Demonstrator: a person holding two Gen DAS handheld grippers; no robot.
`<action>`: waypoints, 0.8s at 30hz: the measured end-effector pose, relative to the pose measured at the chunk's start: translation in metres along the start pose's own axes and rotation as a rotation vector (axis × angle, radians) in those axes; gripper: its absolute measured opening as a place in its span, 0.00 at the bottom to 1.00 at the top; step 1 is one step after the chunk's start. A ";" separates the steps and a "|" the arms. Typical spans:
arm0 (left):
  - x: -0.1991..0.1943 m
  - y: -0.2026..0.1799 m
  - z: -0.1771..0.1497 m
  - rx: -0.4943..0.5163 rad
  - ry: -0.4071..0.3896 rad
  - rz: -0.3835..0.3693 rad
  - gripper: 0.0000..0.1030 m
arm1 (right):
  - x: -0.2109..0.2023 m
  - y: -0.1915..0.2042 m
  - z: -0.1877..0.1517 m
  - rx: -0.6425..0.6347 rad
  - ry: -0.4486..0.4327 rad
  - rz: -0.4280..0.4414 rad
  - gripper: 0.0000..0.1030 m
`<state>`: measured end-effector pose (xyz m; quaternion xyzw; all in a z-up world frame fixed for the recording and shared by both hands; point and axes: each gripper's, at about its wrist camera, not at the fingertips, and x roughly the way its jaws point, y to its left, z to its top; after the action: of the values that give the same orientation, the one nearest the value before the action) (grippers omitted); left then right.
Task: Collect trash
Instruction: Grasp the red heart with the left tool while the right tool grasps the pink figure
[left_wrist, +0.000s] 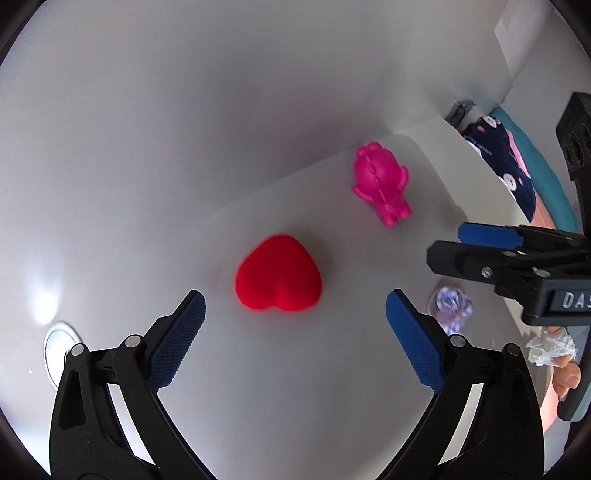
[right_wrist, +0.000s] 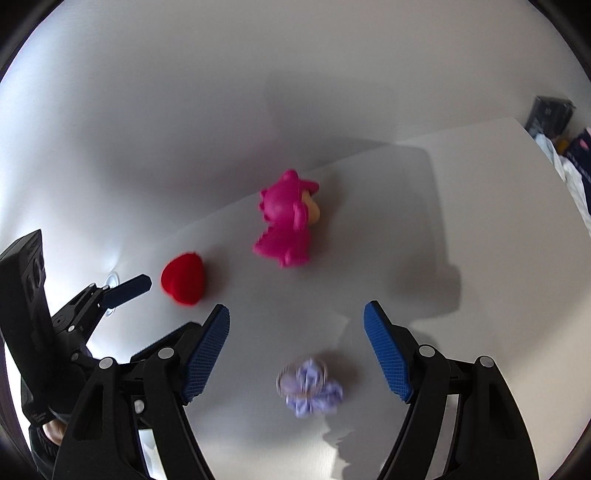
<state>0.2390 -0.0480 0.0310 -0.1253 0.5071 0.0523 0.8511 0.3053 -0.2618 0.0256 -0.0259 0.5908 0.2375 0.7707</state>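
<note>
On a white table (left_wrist: 258, 369) the left gripper (left_wrist: 295, 306) hangs with its jaws spread wide and nothing between them. Just ahead of its blue pads (left_wrist: 177, 343), at about twelve o'clock in the left wrist view, lies a red heart (left_wrist: 279, 273), apart from both pads. A pink toy figure (left_wrist: 382, 181) stands farther off at about one o'clock, near the table's back edge.

The right gripper (right_wrist: 295, 347) also has its jaws released and wide, gripping nothing. In its own view a crumpled purple wrapper (right_wrist: 308, 384) lies on the table at about six o'clock, between the two pads but touching neither; the picture is blurred, so its print cannot be read. The pink toy figure (right_wrist: 288, 221) sits at twelve o'clock and the red heart (right_wrist: 183, 278) at ten o'clock, well apart from the wrapper.

From the left view the right gripper (left_wrist: 447, 245) enters at three o'clock, above the purple wrapper (left_wrist: 452, 306). At four o'clock a hand (left_wrist: 567, 376) shows beside a crumpled white scrap (left_wrist: 550, 349); whether the hand holds it cannot be told.
</note>
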 end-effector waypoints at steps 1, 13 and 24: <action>0.002 0.000 0.002 0.003 0.001 0.005 0.90 | 0.005 0.000 0.005 -0.002 0.003 -0.001 0.74; 0.022 -0.005 0.016 0.033 0.013 0.028 0.62 | 0.046 0.002 0.049 -0.015 0.017 -0.022 0.62; 0.020 -0.001 0.015 0.018 -0.004 0.031 0.45 | 0.062 0.016 0.056 -0.082 -0.013 -0.085 0.41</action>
<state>0.2612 -0.0456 0.0206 -0.1097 0.5078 0.0609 0.8523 0.3612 -0.2088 -0.0111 -0.0810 0.5740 0.2287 0.7821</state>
